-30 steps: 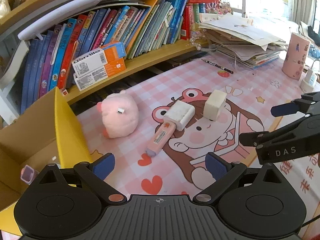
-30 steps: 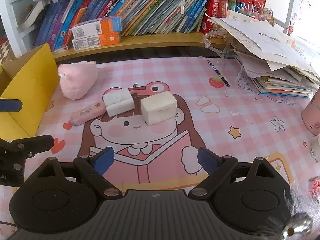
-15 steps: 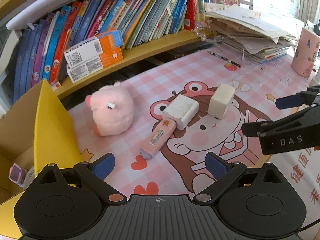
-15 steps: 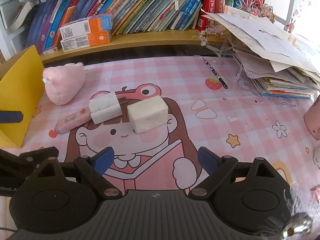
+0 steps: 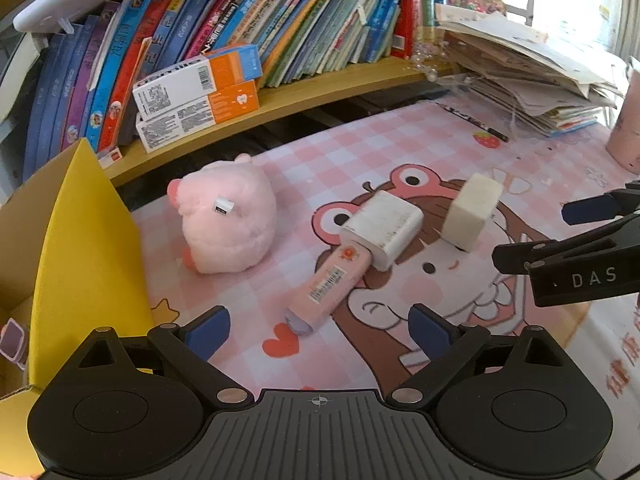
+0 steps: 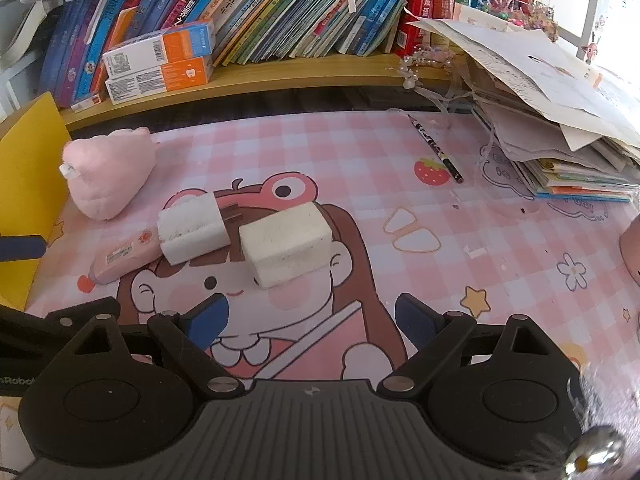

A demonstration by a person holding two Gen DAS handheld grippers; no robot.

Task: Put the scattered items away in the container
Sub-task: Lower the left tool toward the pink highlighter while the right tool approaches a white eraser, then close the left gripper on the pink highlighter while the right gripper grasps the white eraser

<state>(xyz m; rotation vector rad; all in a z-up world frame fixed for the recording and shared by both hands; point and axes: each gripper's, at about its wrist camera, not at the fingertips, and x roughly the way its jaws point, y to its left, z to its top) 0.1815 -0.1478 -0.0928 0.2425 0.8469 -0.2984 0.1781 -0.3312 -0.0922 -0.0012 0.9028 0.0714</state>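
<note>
Where "DAS" marks the right tool [image 5: 568, 236], barcoded pink tube [image 5: 326, 286]

free: bare pink mat [image 6: 500, 272] right of cream block [image 6: 286, 244] | blocked left: yellow box wall [image 5: 86, 248], plush [image 5: 226, 226] | tight: white block [image 6: 192, 232] nearly touches cream block | rear: shelf [image 6: 304, 76], paper stack [image 6: 552, 120]

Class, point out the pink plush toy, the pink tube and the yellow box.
pink plush toy [image 5: 228, 224], left wrist view, its body.
pink tube [image 5: 328, 284], left wrist view, its label.
yellow box [image 5: 86, 240], left wrist view, its wall.
</note>
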